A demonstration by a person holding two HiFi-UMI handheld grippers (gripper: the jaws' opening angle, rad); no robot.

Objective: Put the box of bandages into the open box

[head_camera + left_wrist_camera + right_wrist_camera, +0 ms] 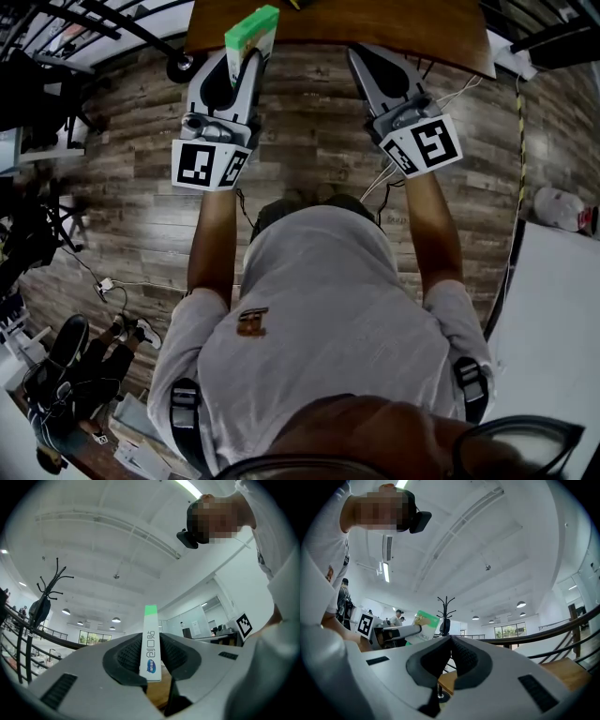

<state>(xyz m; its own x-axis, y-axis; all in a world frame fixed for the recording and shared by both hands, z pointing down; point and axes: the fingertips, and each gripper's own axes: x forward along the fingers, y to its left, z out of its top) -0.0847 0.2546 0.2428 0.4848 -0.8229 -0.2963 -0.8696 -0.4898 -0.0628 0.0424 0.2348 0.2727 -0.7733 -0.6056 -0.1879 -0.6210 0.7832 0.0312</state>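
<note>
Both grippers are held out over the plank floor point(309, 141). Left gripper point(242, 70): jaws clamped on the box of bandages point(251, 33), which stands upright. Right gripper point(364, 58): jaws together, nothing between. Brown table point(394, 28) edge is just beyond.

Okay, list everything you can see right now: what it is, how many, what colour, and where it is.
bandage box: one, green and white, upright between the jaws of the left gripper
table: one, brown wood, just ahead of both grippers
floor: one, grey-brown wood planks, under the person
coat rack: one, black, standing in the room beyond the grippers
cables: a few, white, on the floor below the right gripper
left gripper: one, grey, clamped on the bandage box
right gripper: one, grey, jaws together, empty
person: one, grey shirt, a gripper in each hand
</note>
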